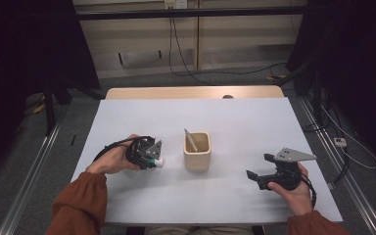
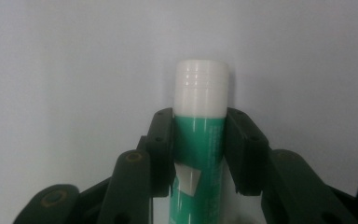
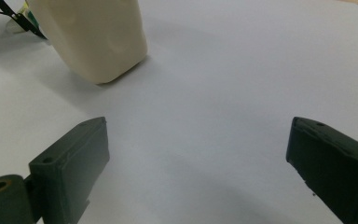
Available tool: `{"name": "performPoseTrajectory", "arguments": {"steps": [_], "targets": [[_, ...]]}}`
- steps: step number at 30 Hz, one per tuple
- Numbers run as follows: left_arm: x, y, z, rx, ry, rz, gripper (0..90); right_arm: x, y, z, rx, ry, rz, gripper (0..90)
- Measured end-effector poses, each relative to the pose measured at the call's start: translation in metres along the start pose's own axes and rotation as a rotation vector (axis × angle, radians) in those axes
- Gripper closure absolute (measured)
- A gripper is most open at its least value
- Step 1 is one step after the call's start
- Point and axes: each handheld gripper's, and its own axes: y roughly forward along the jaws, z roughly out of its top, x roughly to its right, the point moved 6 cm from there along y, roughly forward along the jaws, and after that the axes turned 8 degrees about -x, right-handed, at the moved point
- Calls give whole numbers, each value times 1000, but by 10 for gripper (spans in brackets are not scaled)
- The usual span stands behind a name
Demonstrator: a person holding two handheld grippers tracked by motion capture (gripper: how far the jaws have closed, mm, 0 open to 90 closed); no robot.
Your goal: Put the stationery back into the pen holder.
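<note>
I've got the left gripper [image 1: 152, 157] clamped on 1 glue stick [image 2: 199, 140], green body pinched between both jaws, white cap poking out past the tips. In the high view the glue stick [image 1: 157, 160] lies roughly level, its long axis pointing right across the table [image 1: 254, 122] toward the cup [image 1: 197, 151], cap end leading. That's the relation my next move hangs on: the cup sits just to the right of the cap, near but apart, open mouth up, so I judge I need to lift, tip the stick toward upright and carry it right over the rim. Left hand [image 1: 113, 161] is clearly the nearer one to the cup's left wall. Right gripper [image 1: 257, 177] sits well off to the cup's right, jaws spread wide with nothing between them, just bare tabletop in the right gripper view, cup [image 3: 93, 37] up at the far left of it. Right hand [image 1: 293, 188] rests low near the table's near edge. Counts: 1 glue stick, 1 cup, 1 thin grey stick-like item [image 1: 191, 141] already leaning inside the cup (can't tell what it is), 2 grippers, 1 table. Risk as I see it: the cap clipping the rim on the way in.
</note>
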Motion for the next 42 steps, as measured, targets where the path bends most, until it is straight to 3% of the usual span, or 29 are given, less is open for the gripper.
{"name": "performPoseTrajectory", "arguments": {"steps": [1, 4, 5, 9, 10, 13, 18, 21, 35, 42], "targets": [[0, 1, 1, 16, -19, 5, 656, 0, 0, 0, 0, -1, -1, 59], [-3, 0, 2, 13, -12, 11, 659, 0, 0, 0, 2, -1, 0, 59], [-4, -1, 2, 24, -27, 9, 659, 0, 0, 0, 3, -1, 0, 59], [-8, -5, 3, 83, -78, 27, 659, 0, 0, 0, 3, 0, 0, 59], [-7, -6, 5, 112, -112, 29, 659, 0, 0, 0, 4, 1, 1, 59], [-11, -15, 6, 149, -125, 50, 659, 0, -1, 0, 4, -3, 2, 59], [-12, -23, 10, 270, -191, 62, 659, 0, -1, 0, 5, -1, 3, 59], [-12, -29, 10, 316, -212, 72, 659, 0, 0, 0, 4, 2, 4, 59], [-5, -59, 5, 568, -396, 84, 659, -2, 1, -1, 2, -2, 3, 59], [-7, -73, 4, 714, -518, 92, 659, -2, 1, -1, 4, 1, 1, 59]]}}
